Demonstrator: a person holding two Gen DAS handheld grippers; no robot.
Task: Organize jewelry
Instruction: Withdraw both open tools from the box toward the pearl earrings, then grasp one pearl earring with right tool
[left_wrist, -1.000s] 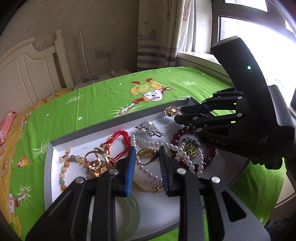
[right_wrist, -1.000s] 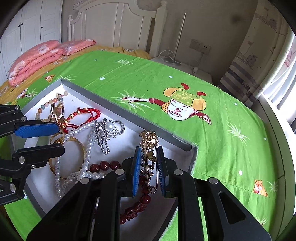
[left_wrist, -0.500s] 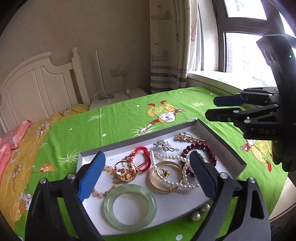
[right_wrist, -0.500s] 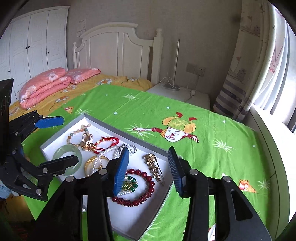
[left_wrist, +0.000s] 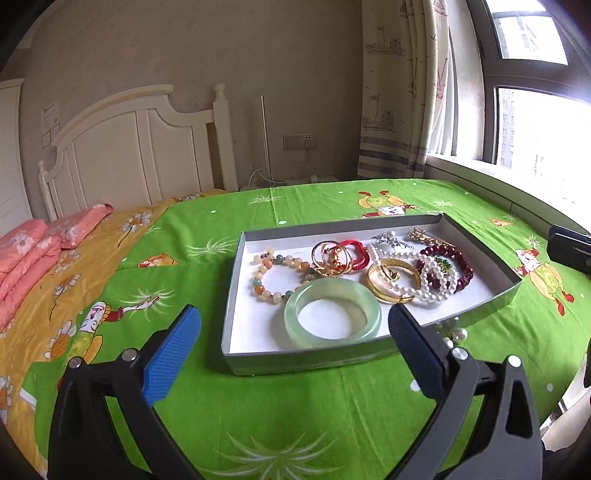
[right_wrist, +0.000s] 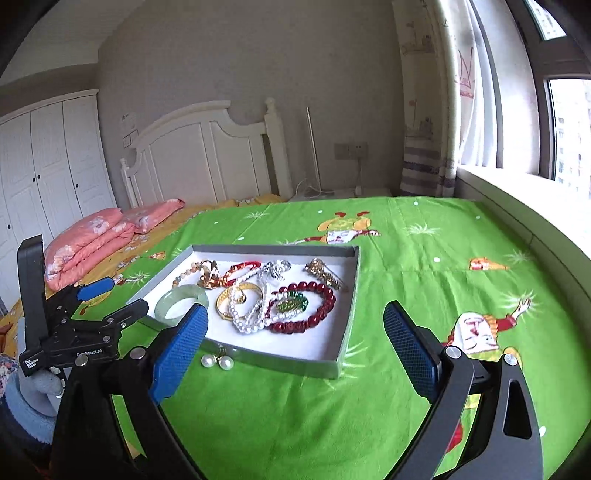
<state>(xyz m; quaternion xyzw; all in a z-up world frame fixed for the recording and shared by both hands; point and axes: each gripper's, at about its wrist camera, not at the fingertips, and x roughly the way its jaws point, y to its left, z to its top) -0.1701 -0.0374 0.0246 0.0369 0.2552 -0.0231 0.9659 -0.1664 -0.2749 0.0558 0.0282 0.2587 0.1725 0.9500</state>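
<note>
A grey box (left_wrist: 240, 354) (right_wrist: 295, 365) with a white floor lies on the green bedsheet. It holds a jade bangle (left_wrist: 332, 314) (right_wrist: 181, 301), a gold bangle (left_wrist: 393, 280), a pearl necklace (right_wrist: 251, 314), a dark red bead bracelet (right_wrist: 314, 306), a red cord bracelet (left_wrist: 356, 253), a pastel bead bracelet (left_wrist: 273, 275), gold rings and brooches. A pair of pearl earrings (right_wrist: 218, 362) lies on the sheet outside the box's near wall. My left gripper (left_wrist: 295, 350) (right_wrist: 107, 299) is open and empty, pulled back from the box. My right gripper (right_wrist: 295, 347) is open and empty, above the sheet before the box.
The bed has a white headboard (left_wrist: 140, 147), pink pillows (left_wrist: 40, 243) and a yellow flowered sheet (left_wrist: 55, 288) at the left. A window sill (right_wrist: 517, 199) and curtain (left_wrist: 399, 88) are at the right. A white wardrobe (right_wrist: 48, 166) stands behind.
Both grippers were closed down among the jewelry in the box a second ago. They have opened wide and pulled back and up, away from the box, holding nothing.
</note>
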